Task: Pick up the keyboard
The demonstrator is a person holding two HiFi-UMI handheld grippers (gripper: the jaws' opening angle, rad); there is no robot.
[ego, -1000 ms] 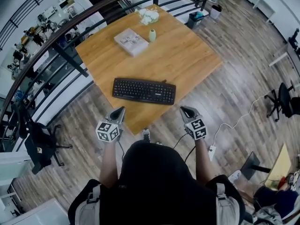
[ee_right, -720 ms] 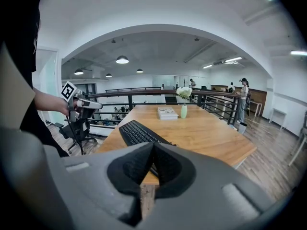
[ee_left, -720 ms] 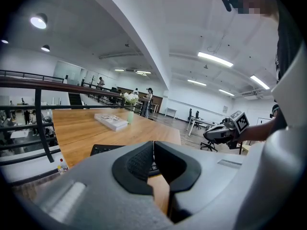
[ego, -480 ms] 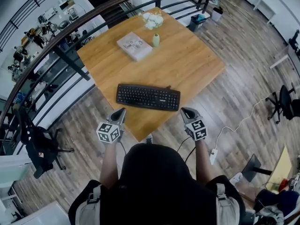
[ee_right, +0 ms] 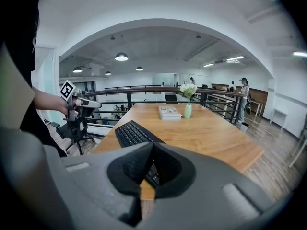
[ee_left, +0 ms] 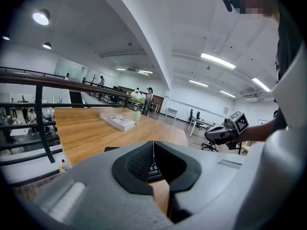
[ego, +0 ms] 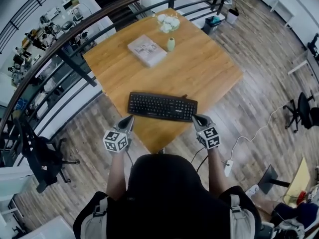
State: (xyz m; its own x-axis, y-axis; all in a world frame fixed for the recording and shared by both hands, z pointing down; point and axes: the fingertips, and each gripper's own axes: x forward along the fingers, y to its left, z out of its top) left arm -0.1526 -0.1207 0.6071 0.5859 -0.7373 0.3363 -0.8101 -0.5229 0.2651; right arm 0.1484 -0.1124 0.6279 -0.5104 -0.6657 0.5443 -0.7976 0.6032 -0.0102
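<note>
Flanking near-edge keyboard (ego: pixel 162 106): left tool (ego: pixel 129 119), right tool (ego: pixel 198 118)

Square wooden table (ego: pixel 199 68) stands on a plank floor (ego: pixel 254 108), one corner toward the person. Black keyboard (ego: pixel 162 106) lies flat near that corner, just inside the edges. Toward the far corner lies a flat pale book (ego: pixel 147 50); just beside it stands a small green vase (ego: pixel 171 44) holding white flowers (ego: pixel 168 22).

1. Table (ego: pixel 209 68): one.
2. Keyboard (ego: pixel 162 106): one, near edge.
3. Book (ego: pixel 146 50): one, far side.
4. Vase (ego: pixel 171 44): one, right of book.
5. Grippers: two, namely left gripper (ego: pixel 129 118) and right gripper (ego: pixel 198 118).
</note>
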